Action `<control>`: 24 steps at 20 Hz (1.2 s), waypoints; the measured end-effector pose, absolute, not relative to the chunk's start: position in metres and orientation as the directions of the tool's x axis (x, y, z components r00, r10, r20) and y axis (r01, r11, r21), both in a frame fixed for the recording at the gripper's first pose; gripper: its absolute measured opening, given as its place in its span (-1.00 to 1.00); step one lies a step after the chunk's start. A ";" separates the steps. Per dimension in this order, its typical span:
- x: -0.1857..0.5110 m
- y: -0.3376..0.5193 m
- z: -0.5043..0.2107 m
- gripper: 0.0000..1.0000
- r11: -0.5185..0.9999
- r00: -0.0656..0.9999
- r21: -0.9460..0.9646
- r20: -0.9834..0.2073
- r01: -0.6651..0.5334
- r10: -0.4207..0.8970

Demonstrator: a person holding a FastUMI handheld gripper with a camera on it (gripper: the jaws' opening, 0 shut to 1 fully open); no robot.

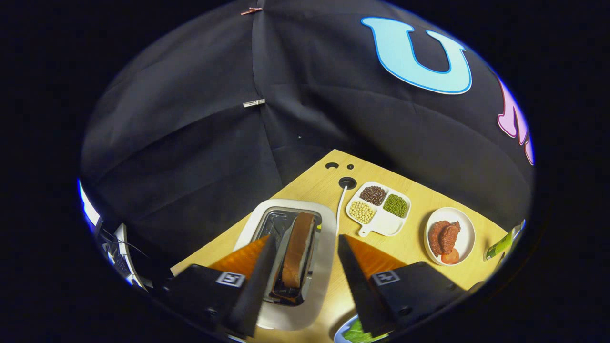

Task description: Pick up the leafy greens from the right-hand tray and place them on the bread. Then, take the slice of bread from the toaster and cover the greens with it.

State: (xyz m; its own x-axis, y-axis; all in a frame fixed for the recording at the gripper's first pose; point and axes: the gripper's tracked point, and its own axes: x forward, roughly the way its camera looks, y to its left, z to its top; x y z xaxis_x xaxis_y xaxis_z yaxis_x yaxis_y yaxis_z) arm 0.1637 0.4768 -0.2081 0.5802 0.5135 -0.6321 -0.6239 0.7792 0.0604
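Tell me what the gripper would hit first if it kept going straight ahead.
Most likely the bread slice standing in the toaster. The open gripper has a finger on each side of it, not yet touching. Depth is hard to judge.

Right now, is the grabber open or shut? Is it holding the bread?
Gripper: open, holding nothing. Its fingers are spread to either side of the bread slice standing in the toaster, not touching it.
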 end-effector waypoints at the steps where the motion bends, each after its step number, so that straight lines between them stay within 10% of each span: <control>1: 0.163 0.479 -0.209 0.44 0.776 0.578 0.059 -0.632 -0.629 0.516; 3: 0.157 0.482 -0.210 0.32 0.767 0.566 0.058 -0.639 -0.639 0.520; 7: 0.156 0.478 -0.220 -0.57 0.780 0.563 0.039 -0.671 -0.624 0.484; 24: 0.139 0.447 -0.127 -0.79 0.747 0.605 0.052 -0.550 -0.663 0.575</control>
